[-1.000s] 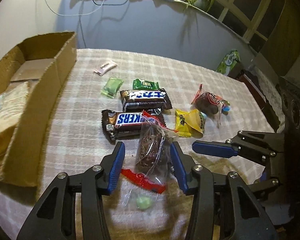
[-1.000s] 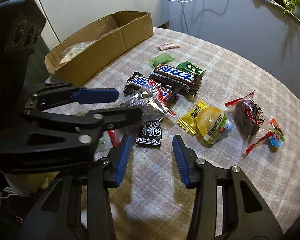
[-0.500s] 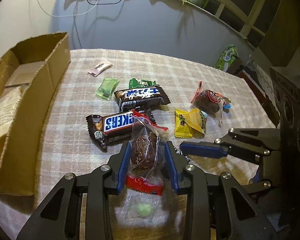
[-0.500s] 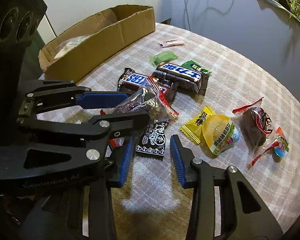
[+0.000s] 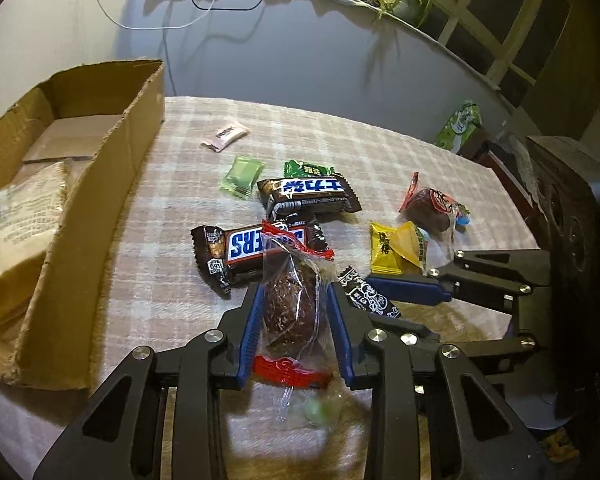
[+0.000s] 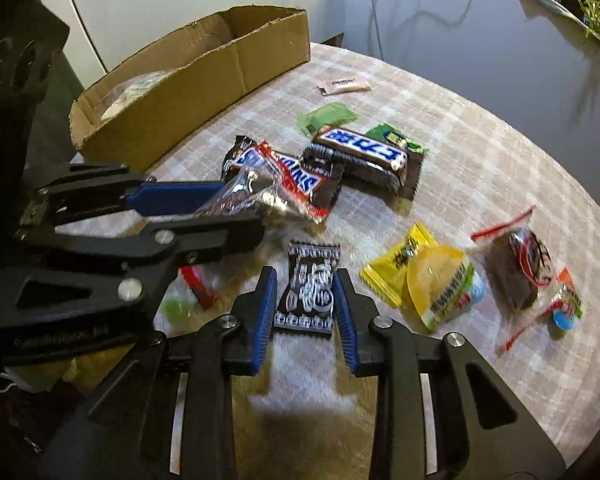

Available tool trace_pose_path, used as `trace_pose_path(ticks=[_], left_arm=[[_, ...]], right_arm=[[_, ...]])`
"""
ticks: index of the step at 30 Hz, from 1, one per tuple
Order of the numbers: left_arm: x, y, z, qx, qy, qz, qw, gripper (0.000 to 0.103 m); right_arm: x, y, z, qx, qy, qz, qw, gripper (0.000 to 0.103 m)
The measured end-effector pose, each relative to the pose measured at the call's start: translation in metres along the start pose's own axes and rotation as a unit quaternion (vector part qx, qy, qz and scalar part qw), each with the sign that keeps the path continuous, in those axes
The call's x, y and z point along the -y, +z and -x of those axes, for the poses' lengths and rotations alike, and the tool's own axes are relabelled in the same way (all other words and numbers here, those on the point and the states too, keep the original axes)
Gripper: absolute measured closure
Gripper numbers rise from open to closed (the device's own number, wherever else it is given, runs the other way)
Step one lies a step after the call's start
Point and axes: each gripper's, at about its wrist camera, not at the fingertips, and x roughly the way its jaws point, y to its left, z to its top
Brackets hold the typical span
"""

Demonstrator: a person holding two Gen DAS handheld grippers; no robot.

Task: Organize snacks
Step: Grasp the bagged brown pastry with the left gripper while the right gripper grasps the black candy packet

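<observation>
My left gripper (image 5: 294,304) is shut on a clear bag with a brown cake and red strips (image 5: 290,304), also seen in the right wrist view (image 6: 256,196). My right gripper (image 6: 305,292) has its jaws close on both sides of a black-and-white candy packet (image 6: 310,288) lying on the checked tablecloth; the packet also shows in the left wrist view (image 5: 366,292). A Snickers bar (image 5: 240,246) and a second chocolate bar (image 5: 308,196) lie just beyond. An open cardboard box (image 5: 112,184) stands at the left.
Other snacks lie on the cloth: yellow packets (image 6: 424,280), a red-edged cake bag (image 6: 516,272), green candies (image 5: 242,176), a pink sachet (image 5: 226,136). A pale bag (image 5: 16,216) lies in the box. The table edge (image 6: 580,380) curves at the right.
My left gripper closed on the cake bag and lifted it a little. My right gripper moved forward over the black-and-white packet and narrowed around it.
</observation>
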Motion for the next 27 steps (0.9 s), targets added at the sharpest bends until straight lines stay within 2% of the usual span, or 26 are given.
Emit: trace_pose_path(ticks=[3,15,21,27], left_arm=[[0.001,-0.001,0.001,0.004,-0.001,0.004,1.0000,0.073],[0.004,0.000,0.037,0.041,-0.024,0.018,0.9987,0.073],[-0.004,0.005,0.065,0.073,-0.031,0.031,0.9964,0.073],[-0.022,0.012,0.088,0.104,-0.022,0.043,0.9934,0.073]], right_arm=[[-0.005,0.002,-0.002,0.002,-0.014,0.009,1.000,0.077],[-0.002,-0.004,0.034,0.037,-0.005,-0.012,0.999,0.078],[-0.010,0.008,0.061,0.065,0.003,-0.012,0.998,0.078],[-0.023,0.032,0.077,0.091,0.005,-0.002,0.996,0.078]])
